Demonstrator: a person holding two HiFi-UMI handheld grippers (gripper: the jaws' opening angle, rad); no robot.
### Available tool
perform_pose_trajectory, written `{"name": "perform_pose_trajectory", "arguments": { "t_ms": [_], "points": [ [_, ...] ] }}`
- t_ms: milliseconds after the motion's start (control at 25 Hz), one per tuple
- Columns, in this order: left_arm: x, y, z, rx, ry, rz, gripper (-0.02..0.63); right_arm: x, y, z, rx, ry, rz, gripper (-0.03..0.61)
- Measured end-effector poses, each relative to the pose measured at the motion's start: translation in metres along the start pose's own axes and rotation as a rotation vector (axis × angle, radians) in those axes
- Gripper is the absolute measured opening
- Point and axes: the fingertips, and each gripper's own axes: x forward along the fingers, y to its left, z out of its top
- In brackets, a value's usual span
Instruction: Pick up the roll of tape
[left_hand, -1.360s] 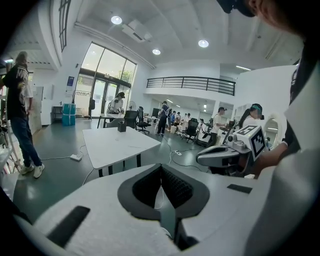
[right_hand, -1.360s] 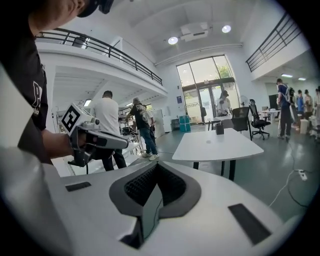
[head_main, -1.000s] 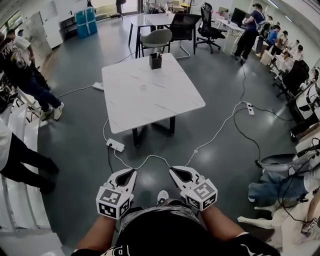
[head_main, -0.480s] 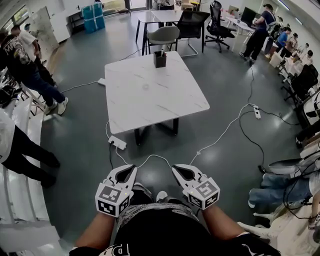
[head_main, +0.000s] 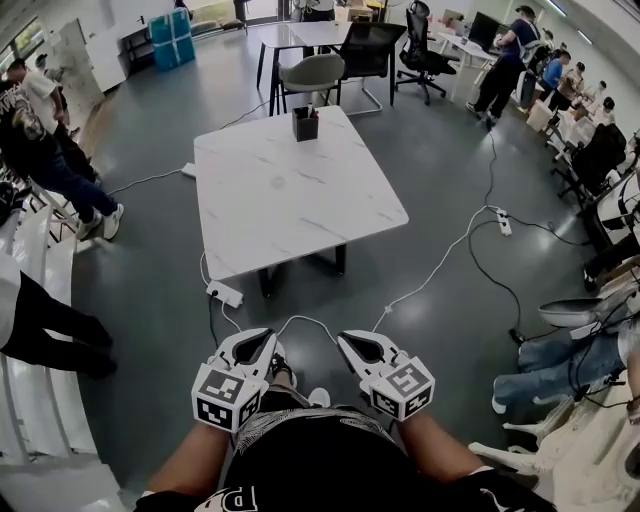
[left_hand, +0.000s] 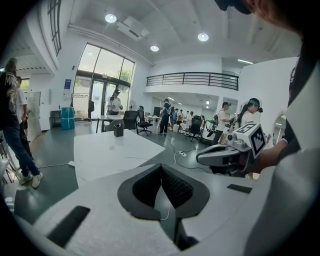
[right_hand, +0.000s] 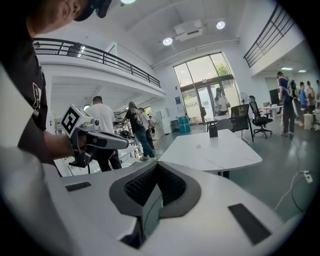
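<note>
Bystanders (head_main: 45, 140) stand left of the white marble table (head_main: 330, 230). A power strip (head_main: 224, 293) lies on the floor by the table's near left corner. The left gripper (head_main: 267, 346), jaws closed on nothing, hangs well short of the near edge. The roll of tape (head_main: 278, 183) lies near the table's middle, slightly left: a small pale spot, its shape too small to tell. A dark pen cup (head_main: 305, 124) stands at the far edge. The right gripper (head_main: 346, 342) is likewise closed and empty. A white cable (head_main: 440, 262) crosses the floor at the right.

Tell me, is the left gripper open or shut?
Shut and empty: the left gripper shows its dark pads meeting at the tips, nothing between them.
</note>
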Motion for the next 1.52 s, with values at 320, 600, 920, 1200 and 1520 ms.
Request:
{"name": "perform_pose_trajectory", "arguments": {
  "t_ms": [320,600,920,1200,1520],
  "points": [
    [0.023,0.023,0.002,-0.038,0.017,-0.021,0.018,0.029,-0.016,0.003,0.038,0.027,-0.013,0.003],
    [0.041,0.067,0.021,-0.054,0.007,-0.008,0.018,0.066,-0.034,0.023,0.032,0.042,-0.011,0.003],
    [0.071,0.122,0.043,-0.078,0.005,-0.010,0.018,0.114,-0.059,0.050,0.012,0.065,-0.018,0.003],
    [0.092,0.171,0.073,-0.068,-0.009,-0.040,0.018,0.155,-0.080,0.081,0.032,0.065,-0.043,0.003],
    [0.107,0.228,0.099,-0.062,-0.037,-0.069,0.018,0.203,-0.097,0.108,0.078,0.049,-0.077,0.003]
  ]
}}
